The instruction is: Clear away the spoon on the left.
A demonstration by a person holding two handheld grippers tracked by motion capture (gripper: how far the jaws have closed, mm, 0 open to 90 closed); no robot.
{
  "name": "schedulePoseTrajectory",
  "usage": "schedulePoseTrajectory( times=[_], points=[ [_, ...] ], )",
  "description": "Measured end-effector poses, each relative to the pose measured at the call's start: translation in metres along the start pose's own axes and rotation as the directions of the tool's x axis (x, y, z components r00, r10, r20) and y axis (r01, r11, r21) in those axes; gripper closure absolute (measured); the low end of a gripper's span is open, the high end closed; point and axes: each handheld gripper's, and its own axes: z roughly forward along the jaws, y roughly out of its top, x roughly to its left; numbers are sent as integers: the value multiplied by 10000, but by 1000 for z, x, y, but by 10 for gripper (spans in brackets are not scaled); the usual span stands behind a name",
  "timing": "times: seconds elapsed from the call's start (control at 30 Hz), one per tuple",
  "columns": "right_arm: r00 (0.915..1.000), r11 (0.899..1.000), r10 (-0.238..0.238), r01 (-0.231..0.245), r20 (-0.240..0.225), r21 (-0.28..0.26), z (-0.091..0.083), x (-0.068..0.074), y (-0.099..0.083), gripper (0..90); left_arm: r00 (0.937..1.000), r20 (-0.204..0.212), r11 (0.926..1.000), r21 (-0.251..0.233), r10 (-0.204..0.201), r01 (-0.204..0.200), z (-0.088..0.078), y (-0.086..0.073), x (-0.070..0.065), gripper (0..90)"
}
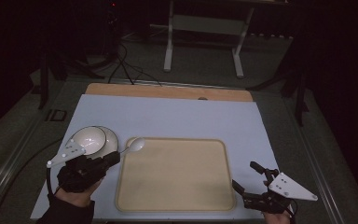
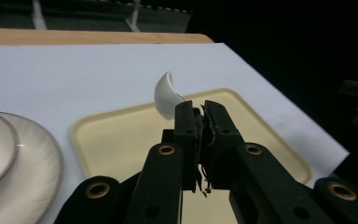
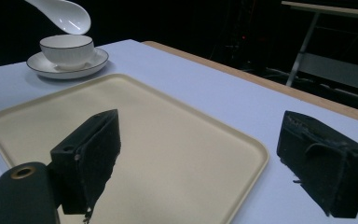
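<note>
A white ceramic spoon (image 1: 137, 144) hangs in the air over the tray's far left corner, and my left gripper (image 1: 116, 156) is shut on its handle. In the left gripper view the spoon's scoop (image 2: 165, 95) sticks up past the closed jaws of that gripper (image 2: 201, 112). A white bowl (image 1: 89, 139) sits on a saucer (image 1: 113, 136) just left of the beige tray (image 1: 175, 175). My right gripper (image 1: 245, 175) stands open at the tray's near right corner, nothing between its fingers. In the right gripper view the spoon (image 3: 63, 14) hovers above the bowl (image 3: 67, 49).
The tray (image 3: 168, 154) lies on a pale blue mat (image 1: 177, 116) over a wooden table. A metal stand (image 1: 203, 42) and cables sit on the dark floor beyond the far edge.
</note>
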Motion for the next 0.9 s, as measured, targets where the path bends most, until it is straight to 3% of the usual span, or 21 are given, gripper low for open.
schedulePoseTrajectory(
  times=[0.03,0.17,0.33,0.53,0.7,0.77,0.9],
  points=[
    [10000,10000,-22,22,24,-16,0,0,0,134,9999,120,10000,21,-6,6,1,0,-1,857],
    [10000,10000,-18,18,8,-5,1,0,0,134,10000,-93,10000,29,-4,4,5,-2,-4,857],
    [10000,10000,-36,36,31,38,2,0,0,134,9976,-679,9999,-85,135,-141,7,-6,-11,857],
    [10000,10000,-28,28,-3,69,3,0,0,134,9946,-941,9985,-371,-440,406,14,-14,-9,857],
    [10000,10000,33,-33,16,54,2,-1,0,133,9935,-1009,9972,-570,-536,480,15,-18,-12,857],
    [9999,9999,107,-107,-7,84,3,-2,-1,133,9941,-925,9967,-625,-569,512,23,-24,-17,857],
    [9999,9998,129,-129,-20,174,5,-2,-1,134,9908,-1264,9940,-1031,-494,365,27,-29,-23,857]
  ],
)
